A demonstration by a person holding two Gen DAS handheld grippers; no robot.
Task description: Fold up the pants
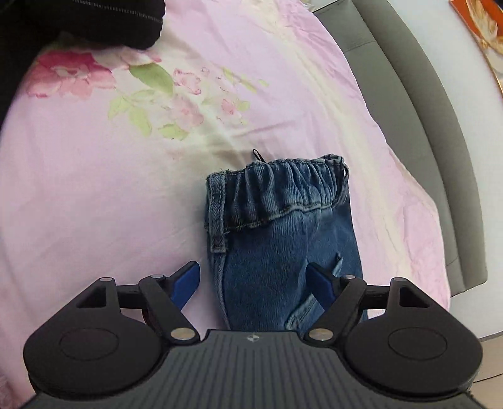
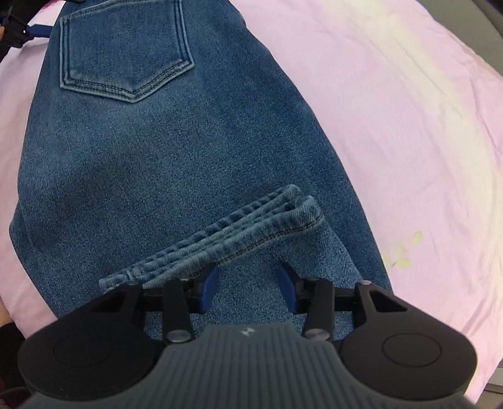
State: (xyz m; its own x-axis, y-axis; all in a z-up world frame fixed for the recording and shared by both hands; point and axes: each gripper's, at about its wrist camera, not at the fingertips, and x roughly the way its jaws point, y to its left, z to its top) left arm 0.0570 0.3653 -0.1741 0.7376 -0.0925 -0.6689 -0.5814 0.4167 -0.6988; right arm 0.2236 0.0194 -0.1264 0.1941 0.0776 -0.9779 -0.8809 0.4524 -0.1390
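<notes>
Pink floral bedsheet (image 1: 94,188) covers the whole work surface, with a grey padded bed frame (image 1: 440,141) curving along its far right edge in the left wrist view.

Left gripper (image 1: 253,277) hovers with its blue fingers (image 1: 187,283) spread wide, nothing pressed between them. One finger hangs over bare sheet, the other over the denim. The blue jeans (image 1: 276,239) lie just ahead of it, folded into a narrow stack, the gathered elastic waistband (image 1: 283,188) forming their far edge. Beyond that edge the sheet runs open and wrinkled; a dark garment (image 1: 78,22) sits at the top left corner.

Right gripper (image 2: 248,283) points steeply down over the jeans (image 2: 141,163), its jaws about half apart. The fabric under the fingers (image 2: 209,288) looks flat, and I cannot tell whether the pads touch it. Just ahead lies the doubled leg hem (image 2: 239,232), slanting across the denim. Farther on sits the back pocket (image 2: 122,53). To the right of the jeans' edge the sheet (image 2: 393,126) is open.
</notes>
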